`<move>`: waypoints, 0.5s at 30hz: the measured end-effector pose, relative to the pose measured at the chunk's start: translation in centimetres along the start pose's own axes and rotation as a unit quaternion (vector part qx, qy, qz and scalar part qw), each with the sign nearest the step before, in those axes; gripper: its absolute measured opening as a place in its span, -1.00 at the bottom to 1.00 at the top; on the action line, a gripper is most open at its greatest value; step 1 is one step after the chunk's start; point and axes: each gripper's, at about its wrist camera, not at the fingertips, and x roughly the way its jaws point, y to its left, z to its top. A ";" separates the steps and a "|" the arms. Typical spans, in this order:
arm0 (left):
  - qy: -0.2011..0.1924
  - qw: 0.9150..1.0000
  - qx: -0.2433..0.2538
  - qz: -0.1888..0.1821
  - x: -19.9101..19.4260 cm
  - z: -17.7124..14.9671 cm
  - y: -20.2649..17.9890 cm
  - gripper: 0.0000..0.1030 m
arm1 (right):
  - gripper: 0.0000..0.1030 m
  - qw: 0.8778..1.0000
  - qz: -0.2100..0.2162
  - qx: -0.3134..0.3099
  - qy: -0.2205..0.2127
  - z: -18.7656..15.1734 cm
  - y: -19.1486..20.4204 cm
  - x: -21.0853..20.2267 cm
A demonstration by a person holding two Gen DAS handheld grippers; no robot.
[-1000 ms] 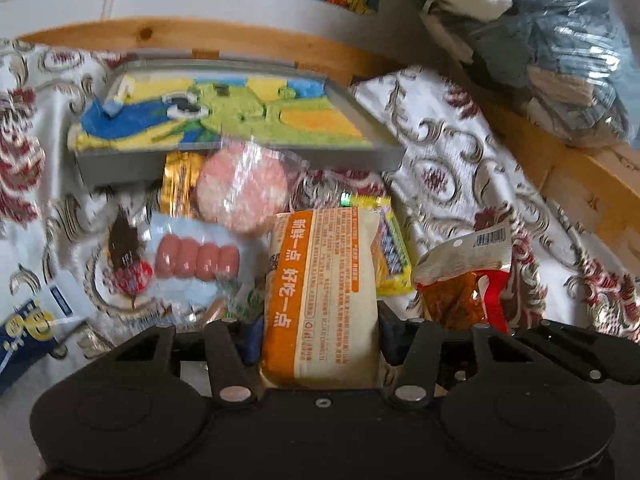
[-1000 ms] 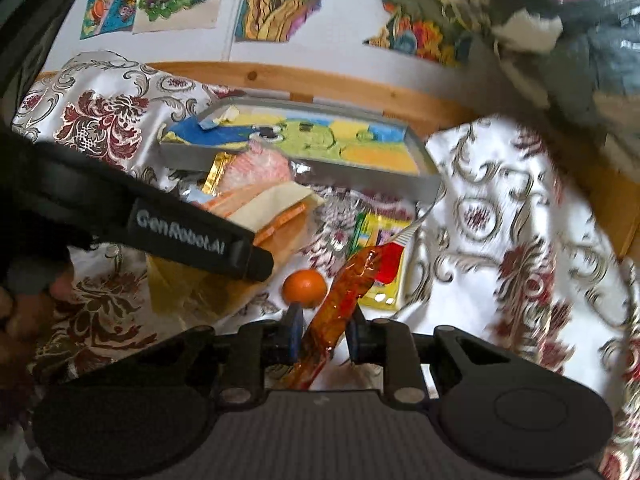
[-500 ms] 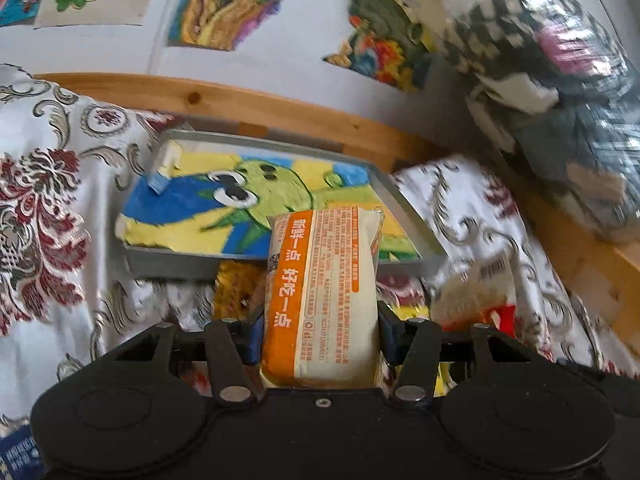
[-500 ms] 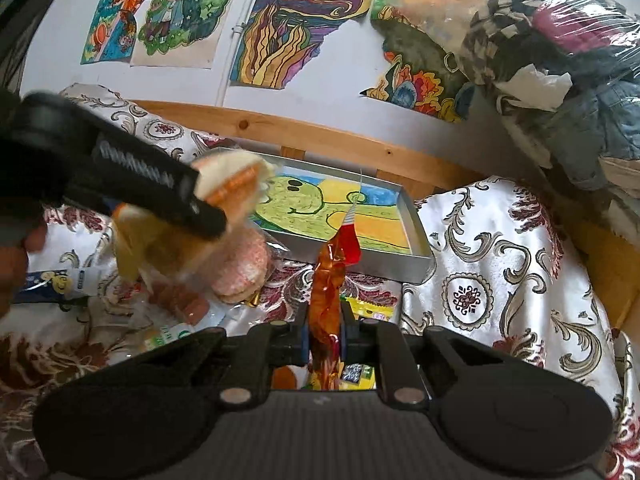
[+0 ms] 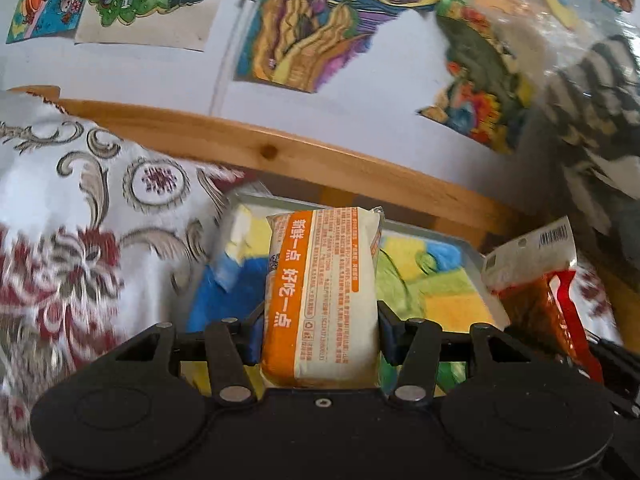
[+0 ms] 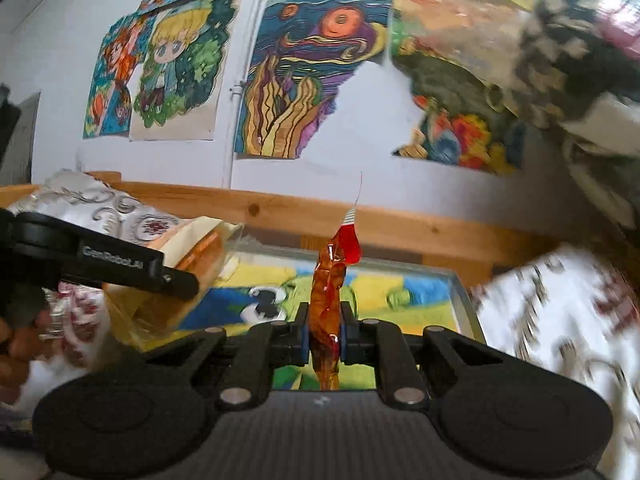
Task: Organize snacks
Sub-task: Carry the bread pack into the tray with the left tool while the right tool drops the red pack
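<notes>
While both hand-held grippers hang above the shallow grey metal tray [image 5: 476,258] with its bright cartoon lining of blue, green and yellow, each one carries a snack. The left hand-held gripper [image 5: 320,330] is pinching a cream-and-orange plastic snack packet [image 5: 322,292] by its lower half, the packet standing upright between the fingers with its printed side toward the camera and its top edge in front of the tray's far rim. The right hand-held gripper [image 6: 324,338] is pressed against a thin translucent amber snack pouch with a red tip and a white barcode header [image 6: 330,300], seen edge-on in its own view and as a flat orange-red bag [image 5: 538,292] at the tray's right edge in the left view. From the right wrist view the left tool appears as a black bar at the tray's left side, a person's fingers [image 6: 16,340] around its handle. A white cloth with red and grey floral print [image 5: 80,220] lies on either side of the tray, and a pale wooden rail [image 6: 400,224] runs behind it under a wall of coloured drawings [image 6: 296,72].
</notes>
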 end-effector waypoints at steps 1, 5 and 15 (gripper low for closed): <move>-0.001 1.000 -0.002 0.004 0.8 0.4 0.4 0.06 | -0.71 1.000 0.002 -0.001 0.000 0.2 0.0 1.5; -0.002 1.000 -0.013 0.011 3.4 1.0 1.5 0.06 | -0.70 1.000 0.019 0.012 0.006 0.5 0.0 5.5; 0.012 1.000 -0.010 0.018 6.7 -0.2 1.7 0.06 | -0.71 0.998 0.040 0.005 0.038 -0.4 0.6 8.9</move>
